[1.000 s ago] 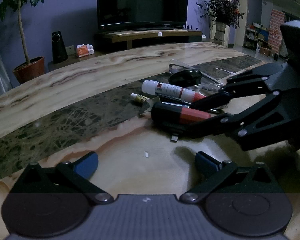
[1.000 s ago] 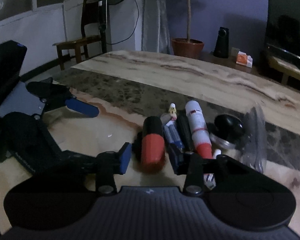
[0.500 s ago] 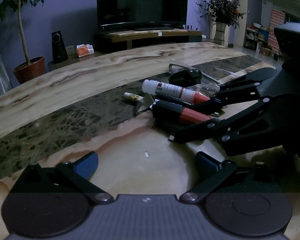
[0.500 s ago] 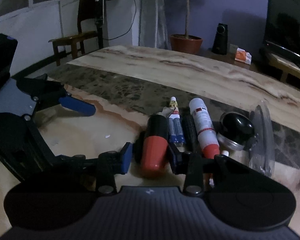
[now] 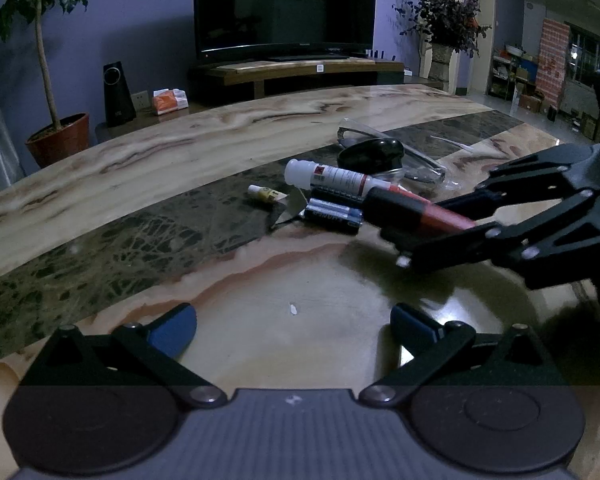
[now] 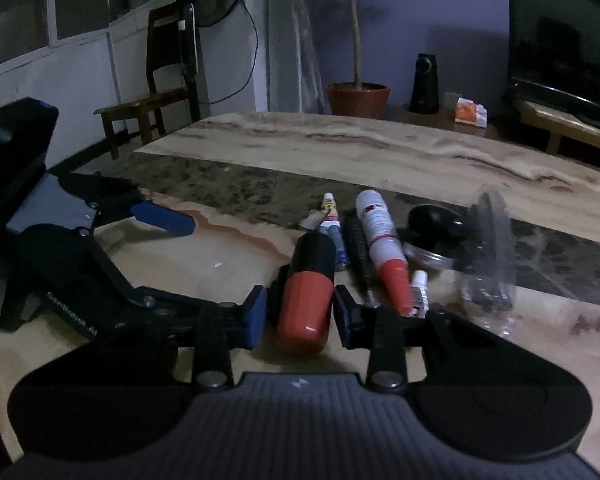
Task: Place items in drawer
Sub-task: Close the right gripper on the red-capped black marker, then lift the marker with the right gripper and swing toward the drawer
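Note:
A thick cylinder with a black body and a red end (image 6: 308, 284) lies between the blue pads of my right gripper (image 6: 300, 312), which is shut on it. In the left wrist view the same cylinder (image 5: 412, 212) sits in the right gripper (image 5: 424, 232), just off the pile and a little above the table. Left on the table are a white bottle with a red cap (image 5: 332, 178), batteries (image 5: 332, 216) and a small yellow-labelled tube (image 5: 264, 194). My left gripper (image 5: 292, 324) hovers open over bare marble with nothing in it. No drawer is in view.
A black round lidded jar (image 5: 372, 152) and clear plastic packaging (image 5: 420, 164) lie behind the pile. The marble table (image 5: 140, 160) stretches far to the left. Beyond it are a TV stand, a speaker, potted plants and a wooden chair (image 6: 148, 104).
The right gripper's pads have closed onto the red and black cylinder and drawn it rightward, away from the bottle and batteries. The left gripper has stayed where it was.

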`<state>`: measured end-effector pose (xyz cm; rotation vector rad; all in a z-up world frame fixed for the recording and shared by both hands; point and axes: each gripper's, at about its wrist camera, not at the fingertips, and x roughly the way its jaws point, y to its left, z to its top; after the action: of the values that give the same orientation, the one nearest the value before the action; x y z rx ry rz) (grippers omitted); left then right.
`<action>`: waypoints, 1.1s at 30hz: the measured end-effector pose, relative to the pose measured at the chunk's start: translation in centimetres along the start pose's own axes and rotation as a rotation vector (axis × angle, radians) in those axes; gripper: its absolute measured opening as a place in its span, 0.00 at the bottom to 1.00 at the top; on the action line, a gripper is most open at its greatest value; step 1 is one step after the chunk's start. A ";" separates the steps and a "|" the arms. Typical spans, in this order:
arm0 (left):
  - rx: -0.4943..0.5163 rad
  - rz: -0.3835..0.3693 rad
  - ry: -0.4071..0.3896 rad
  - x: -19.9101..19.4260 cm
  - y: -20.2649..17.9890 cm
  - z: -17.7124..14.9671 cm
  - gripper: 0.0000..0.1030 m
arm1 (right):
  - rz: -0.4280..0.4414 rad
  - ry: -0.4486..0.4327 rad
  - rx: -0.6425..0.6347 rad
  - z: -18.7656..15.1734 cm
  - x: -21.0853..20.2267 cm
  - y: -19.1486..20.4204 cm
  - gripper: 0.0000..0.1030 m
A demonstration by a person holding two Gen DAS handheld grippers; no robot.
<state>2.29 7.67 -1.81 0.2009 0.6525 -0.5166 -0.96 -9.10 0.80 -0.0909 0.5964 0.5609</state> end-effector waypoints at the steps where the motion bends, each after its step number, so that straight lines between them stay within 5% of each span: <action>1: 0.000 0.000 0.000 0.0 0.0 0.0 1.00 | -0.001 -0.004 0.000 0.0 -0.4 -0.1 0.37; 10: 0.000 0.000 0.000 0.0 0.0 0.0 1.00 | 0.009 -0.036 -0.017 -0.9 -4.8 -1.4 0.37; 19: 0.000 0.000 0.000 0.0 0.0 0.0 1.00 | 0.040 -0.095 0.113 -4.0 -9.4 -2.7 0.37; 28: 0.000 0.000 0.000 0.0 0.0 0.0 1.00 | 0.138 -0.148 0.141 -7.0 -16.2 -0.9 0.37; 33: 0.000 0.000 0.000 0.0 0.0 0.0 1.00 | 0.261 -0.121 0.098 -9.5 -19.7 2.0 0.37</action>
<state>2.28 7.67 -1.81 0.2009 0.6524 -0.5166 -20.29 -19.03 4.01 0.1146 0.5195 0.7828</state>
